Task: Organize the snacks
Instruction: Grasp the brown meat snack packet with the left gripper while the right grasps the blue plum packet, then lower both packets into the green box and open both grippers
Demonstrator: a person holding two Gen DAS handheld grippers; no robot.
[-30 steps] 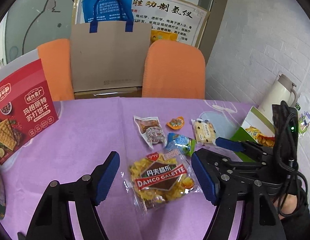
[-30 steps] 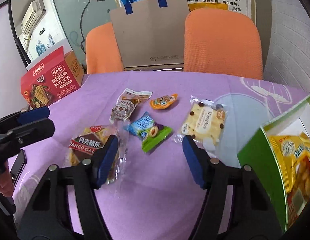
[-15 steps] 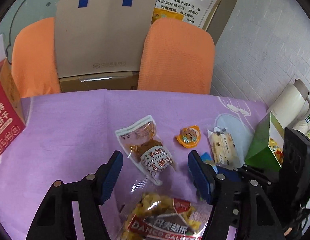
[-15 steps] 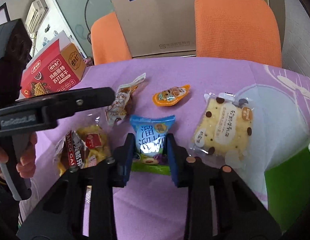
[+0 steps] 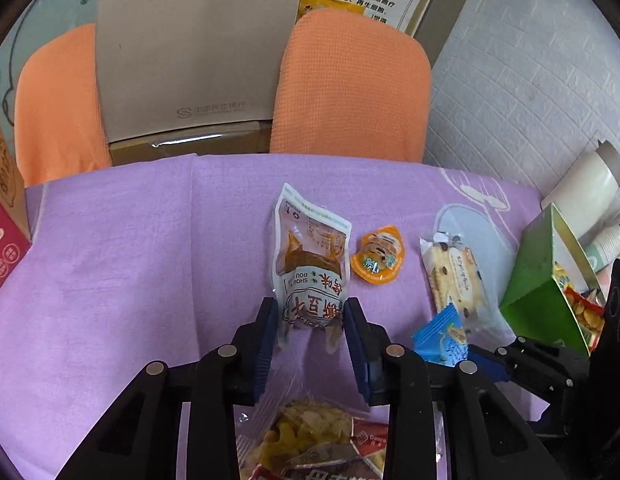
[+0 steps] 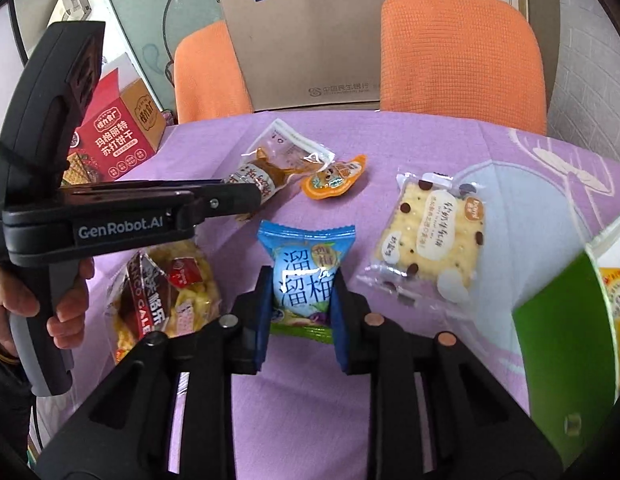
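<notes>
Both your tongs are clenched on snacks mid-table: your left gripper (image 5: 312, 332) pinches the near end of the clear, brown-filled tofu pouch (image 5: 310, 256), whose long axis runs straight away from you toward the table's far edge. Your right gripper (image 6: 298, 312) squeezes the blue plum-candy packet (image 6: 306, 272) across its width, top seam pointing the same way. I'd judge the green open-topped box (image 6: 566, 340) at the right edge closest to your right hand.
</notes>
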